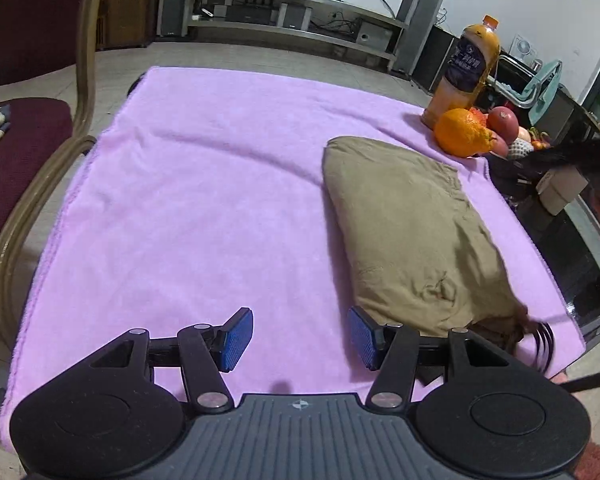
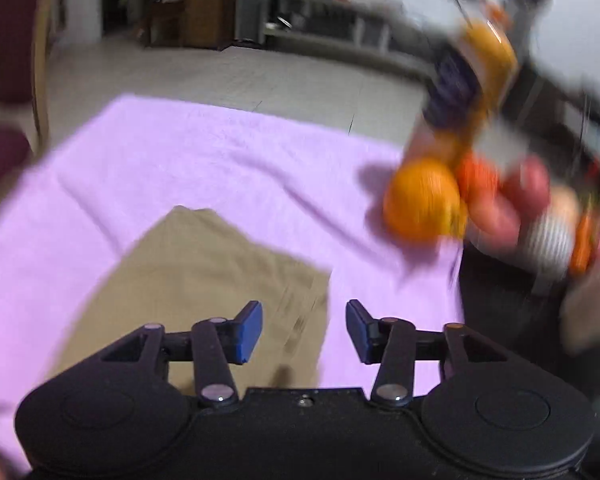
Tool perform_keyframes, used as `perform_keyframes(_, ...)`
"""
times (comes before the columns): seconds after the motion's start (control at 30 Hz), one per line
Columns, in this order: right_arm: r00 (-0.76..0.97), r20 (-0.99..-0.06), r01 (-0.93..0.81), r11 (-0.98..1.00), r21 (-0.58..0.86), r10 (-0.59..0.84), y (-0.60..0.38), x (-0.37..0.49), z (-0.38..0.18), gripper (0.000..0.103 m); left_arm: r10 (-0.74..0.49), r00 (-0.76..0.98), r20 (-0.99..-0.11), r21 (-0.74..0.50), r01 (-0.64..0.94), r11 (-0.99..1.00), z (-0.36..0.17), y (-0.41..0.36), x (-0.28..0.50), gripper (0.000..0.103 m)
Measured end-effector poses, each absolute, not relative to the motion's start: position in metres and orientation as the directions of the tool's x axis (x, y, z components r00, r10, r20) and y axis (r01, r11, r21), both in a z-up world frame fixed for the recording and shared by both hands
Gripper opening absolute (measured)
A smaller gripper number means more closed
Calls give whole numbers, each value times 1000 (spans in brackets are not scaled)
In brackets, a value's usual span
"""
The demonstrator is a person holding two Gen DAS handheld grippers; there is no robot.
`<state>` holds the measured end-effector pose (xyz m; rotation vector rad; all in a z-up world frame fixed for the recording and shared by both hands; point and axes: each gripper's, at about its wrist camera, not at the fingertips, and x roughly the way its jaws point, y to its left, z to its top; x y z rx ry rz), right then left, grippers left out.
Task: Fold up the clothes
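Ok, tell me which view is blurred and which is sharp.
Right wrist view: motion-blurred, the fruit and juice bottle smeared; only the right tongs stay crisp. Left wrist view: sharp on the khaki garment and pink blanket, with fisheye bending at the edges.

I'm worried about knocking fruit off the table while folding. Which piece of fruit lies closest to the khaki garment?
The large orange citrus, at the front of the fruit pile, just beyond the khaki garment; the red apple sits behind it.
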<state>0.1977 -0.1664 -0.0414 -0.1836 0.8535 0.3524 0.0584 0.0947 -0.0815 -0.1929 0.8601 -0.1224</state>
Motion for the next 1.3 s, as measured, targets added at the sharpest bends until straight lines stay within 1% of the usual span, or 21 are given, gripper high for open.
perform_keyframes(0.07, 552, -793, -307, 947, 95, 258, -188, 195, -40, 61, -201, 655, -728, -222, 51, 974, -79, 87, 63, 51)
perform_keyframes(0.13, 501, -810, -247, 947, 204, 305, -207, 187, -43, 61, -220, 662, -716, -214, 91, 973, -75, 72, 68, 49)
perform_keyframes(0.17, 478, -810, -235, 938, 257, 341, -210, 181, -47, 59, -226, 666, -711, -202, 115, 973, -75, 62, 72, 46)
perform_keyframes(0.2, 465, -807, -229, 930, 288, 364, -210, 174, -57, 46, -236, 666, -707, -192, 141, 971, -75, 52, 76, 39)
perform_keyframes(0.27, 475, -790, -263, 919, 293, 388, -200, 159, -73, 27, -270, 656, -705, -178, 205, 962, -80, 33, 86, 32)
perform_keyframes(0.3, 487, -775, -307, 909, 280, 403, -192, 153, -78, 27, -286, 646, -707, -167, 240, 956, -86, 23, 90, 27)
perform_keyframes(0.37, 507, -743, -395, 884, 250, 436, -175, 142, -88, 27, -311, 621, -719, -152, 297, 943, -102, 6, 95, 24)
perform_keyframes(0.4, 516, -727, -437, 869, 232, 454, -166, 136, -93, 27, -305, 606, -735, -139, 306, 942, -112, 0, 95, 23)
perform_keyframes(0.47, 492, -758, -499, 852, 158, 429, -155, 127, -111, 27, -277, 588, -760, -103, 312, 944, -128, -10, 93, 20)
perform_keyframes(0.5, 480, -774, -530, 840, 121, 414, -150, 122, -120, 27, -266, 592, -761, -89, 310, 946, -132, -13, 89, 20)
perform_keyframes(0.77, 528, -765, -397, 903, 163, 370, -194, 110, -103, 27, -209, 583, -785, 8, 346, 938, -122, -27, 66, 18)
perform_keyframes(0.83, 539, -762, -361, 916, 174, 358, -205, 106, -99, 27, -219, 581, -784, 16, 372, 928, -114, -26, 55, 20)
perform_keyframes(0.93, 555, -760, -307, 932, 191, 339, -222, 102, -92, 29, -257, 618, -743, -25, 358, 933, -91, -15, 49, 26)
perform_keyframes(1.03, 605, -700, -248, 926, 286, 379, -235, 117, -79, 29, -252, 665, -703, -61, 296, 953, -71, 1, 64, 27)
perform_keyframes(1.13, 634, -654, -223, 908, 356, 412, -237, 144, -74, 29, -218, 697, -683, -50, 253, 966, -63, 8, 91, 27)
perform_keyframes(1.23, 647, -615, -212, 881, 424, 452, -235, 175, -79, 27, -203, 699, -686, -43, 240, 970, -74, 5, 125, 26)
perform_keyframes(1.3, 637, -591, -180, 841, 510, 495, -234, 199, -96, 28, -196, 689, -698, -31, 245, 969, -88, -4, 145, 26)
